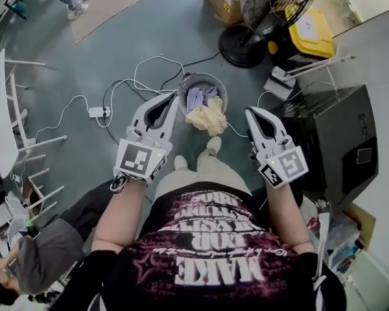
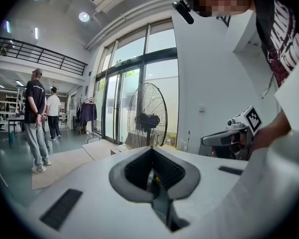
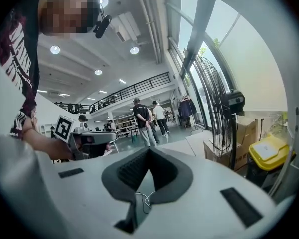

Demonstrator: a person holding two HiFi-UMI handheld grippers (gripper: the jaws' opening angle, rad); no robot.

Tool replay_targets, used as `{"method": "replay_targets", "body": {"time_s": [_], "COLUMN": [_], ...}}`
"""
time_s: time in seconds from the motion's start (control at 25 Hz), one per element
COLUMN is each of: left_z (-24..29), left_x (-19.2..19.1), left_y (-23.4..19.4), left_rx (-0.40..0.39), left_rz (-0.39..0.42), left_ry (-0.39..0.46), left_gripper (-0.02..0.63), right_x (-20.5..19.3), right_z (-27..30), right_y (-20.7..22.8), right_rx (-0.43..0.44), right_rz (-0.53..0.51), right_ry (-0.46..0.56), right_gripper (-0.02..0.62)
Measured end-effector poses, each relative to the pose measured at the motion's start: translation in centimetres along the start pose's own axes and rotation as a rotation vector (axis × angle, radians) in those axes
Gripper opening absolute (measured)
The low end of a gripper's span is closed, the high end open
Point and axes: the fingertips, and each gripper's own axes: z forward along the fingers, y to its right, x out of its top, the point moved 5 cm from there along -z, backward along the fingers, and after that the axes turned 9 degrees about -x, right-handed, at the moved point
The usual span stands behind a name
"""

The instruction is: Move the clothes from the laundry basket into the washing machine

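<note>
Grey-green floor (image 1: 126, 41) carries the round laundry basket (image 1: 203, 76), which stands just ahead of the person's feet, so both hands can reach it by leaning forward. None of the clothes have left it. A lilac garment (image 1: 201, 98) lies bunched inside, and a pale yellow garment (image 1: 208, 120) hangs over the near rim toward the person, probably the easiest piece to take first. The left tool (image 1: 174, 98) points its tip at the basket's left rim, and the right tool (image 1: 250, 111) is held just right of the basket, so the two flank the load. Both are clenched with nothing between the jaws. Each tool's own view shows the tips meeting on empty air, so the jaws would need to part before any cloth is taken. A dark boxy appliance (image 1: 337, 135) stands close on the right, likely the washing machine, which would make for a short carry. White cables (image 1: 139, 76) loop on the floor beside the basket and could snag a trailing sleeve.
</note>
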Motion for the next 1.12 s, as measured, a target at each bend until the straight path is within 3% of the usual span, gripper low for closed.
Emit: {"method": "replay_targets", "body": {"time_s": [0.4, 1.12], "left_z": [1.5, 1.1], "left_x": [-1.2, -8.6], "left_y": [0.9, -1.1], "left_rx": [0.055, -0.007], "left_rz": [-0.004, -0.070], "left_ry": [-0.029, -0.133], "left_gripper": [-0.003, -0.003], "right_x": [-2.3, -10.6], "right_z": [1.8, 4.5], "right_y": [2.8, 1.3], "right_rx": [0.056, 0.023], "right_rz": [-0.003, 0.009], "right_ry": [-0.046, -0.183], "right_gripper": [0.005, 0.005]}}
